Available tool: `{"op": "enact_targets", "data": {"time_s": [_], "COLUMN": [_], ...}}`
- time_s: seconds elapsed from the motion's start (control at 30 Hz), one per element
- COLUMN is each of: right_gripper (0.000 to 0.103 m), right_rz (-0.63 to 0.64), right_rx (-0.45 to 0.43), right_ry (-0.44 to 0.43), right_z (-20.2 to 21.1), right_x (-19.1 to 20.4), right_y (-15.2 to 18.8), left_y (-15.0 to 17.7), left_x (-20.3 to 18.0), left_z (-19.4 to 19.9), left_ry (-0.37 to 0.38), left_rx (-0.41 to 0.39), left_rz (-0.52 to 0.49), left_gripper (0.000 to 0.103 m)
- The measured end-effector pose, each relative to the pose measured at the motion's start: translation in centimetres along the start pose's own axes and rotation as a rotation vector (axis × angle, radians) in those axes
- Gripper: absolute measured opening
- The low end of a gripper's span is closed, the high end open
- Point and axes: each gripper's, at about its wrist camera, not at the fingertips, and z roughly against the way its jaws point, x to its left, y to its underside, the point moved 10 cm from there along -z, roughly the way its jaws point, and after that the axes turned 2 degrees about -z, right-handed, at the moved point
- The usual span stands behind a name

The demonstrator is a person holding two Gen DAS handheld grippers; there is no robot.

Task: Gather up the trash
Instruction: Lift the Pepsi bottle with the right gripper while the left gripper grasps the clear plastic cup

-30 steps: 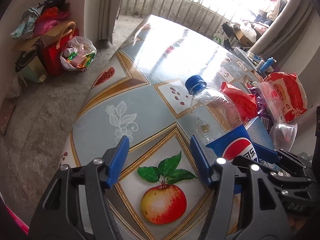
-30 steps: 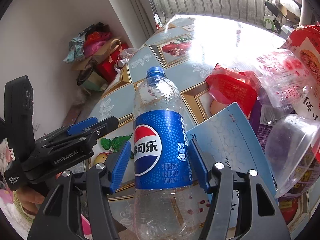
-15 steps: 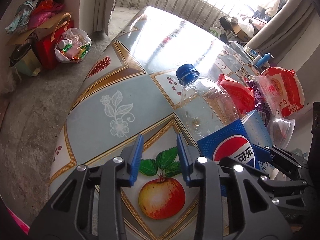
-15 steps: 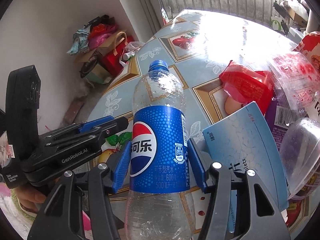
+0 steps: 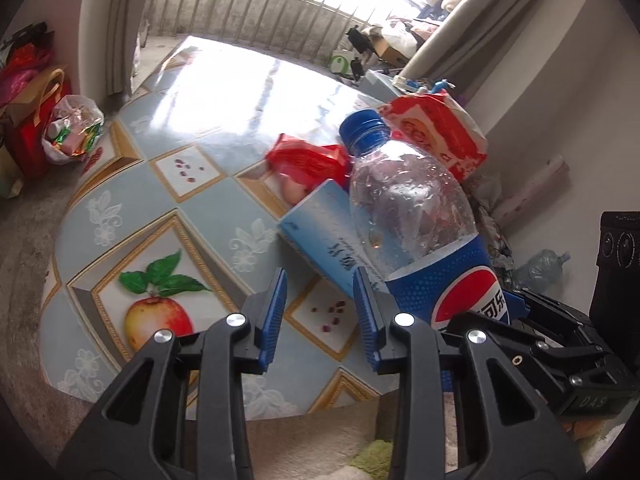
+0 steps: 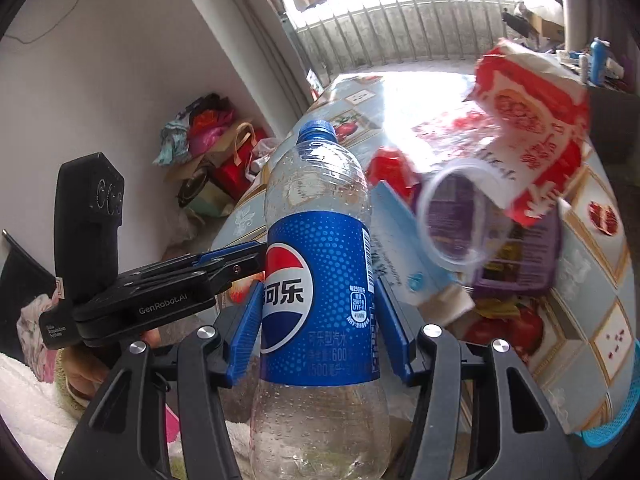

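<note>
The right tongs [image 6: 316, 300] now pinch the Pepsi bottle [image 6: 320, 280] at its blue label, one blue pad on each side. A second ago the bottle stood low against the table [image 5: 192, 208]; now its clear bottom hangs in front of the table edge, over what looks like the floor, so I judge it is lifted off. The pile of trash at 1 o'clock behind it appears blurred and from a new angle. The left tongs [image 5: 320, 316] were spread wide a second ago. Now they stand narrow, with a gap between the pads and nothing in it; only the tablecloth is seen through the gap. For the task this means that one piece of trash is in the grip and can go to a bin or bag. Which one is meant, I cannot tell.

The bottle is thin, clear plastic with ribs and small drops inside, a blue screw cap [image 5: 364, 128] and a glossy label; it looks empty and light, and may dent under the pads. The table has a shiny oilcloth with printed fruit. At 12 o'clock of the left tongs lies a flat pale blue box [image 5: 324, 228], beyond it a crumpled red wrapper [image 5: 308, 160], and at 1 o'clock a red and white bag [image 5: 436, 136].
</note>
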Motion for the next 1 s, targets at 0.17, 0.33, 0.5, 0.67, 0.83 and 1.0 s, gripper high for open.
{"op": "enact_targets", "data": {"time_s": [0.17, 0.33, 0.5, 0.67, 0.83, 1.0], "right_gripper": [0.054, 0.054, 0.054, 0.055, 0.058, 0.059], "right_rz": [-0.155, -0.316, -0.464, -0.525, -0.515, -0.515], "right_rx": [-0.117, -0.145, -0.103, -0.074, -0.065, -0.057], "right_ry": [0.100, 0.186, 0.214, 0.238, 0.252, 0.237], "right_z": [7.1, 9.1, 6.2, 3.5, 2.4, 1.8], "right_x": [-6.7, -13.1, -18.6, -21.5, -22.3, -22.4], "right_y": [1.0, 3.2, 4.8, 5.0, 4.5, 4.3], "left_y": [-0.9, -2.3, -3.4, -3.9, -3.8, -4.1], "left_x": [-5.2, -7.6, -7.6, -7.6, -7.3, -7.5], "left_z": [-2.0, -3.8, -5.8, -7.5, -8.9, -8.7], "left_ry": [0.032, -0.042, -0.107, -0.144, -0.196, -0.202], "left_rx": [0.000, -0.044, -0.041, -0.025, -0.008, -0.019], "left_rz": [-0.100, -0.189, -0.210, -0.208, -0.220, -0.222], "left_gripper": [0.032, 0.034, 0.034, 0.033, 0.013, 0.005]}}
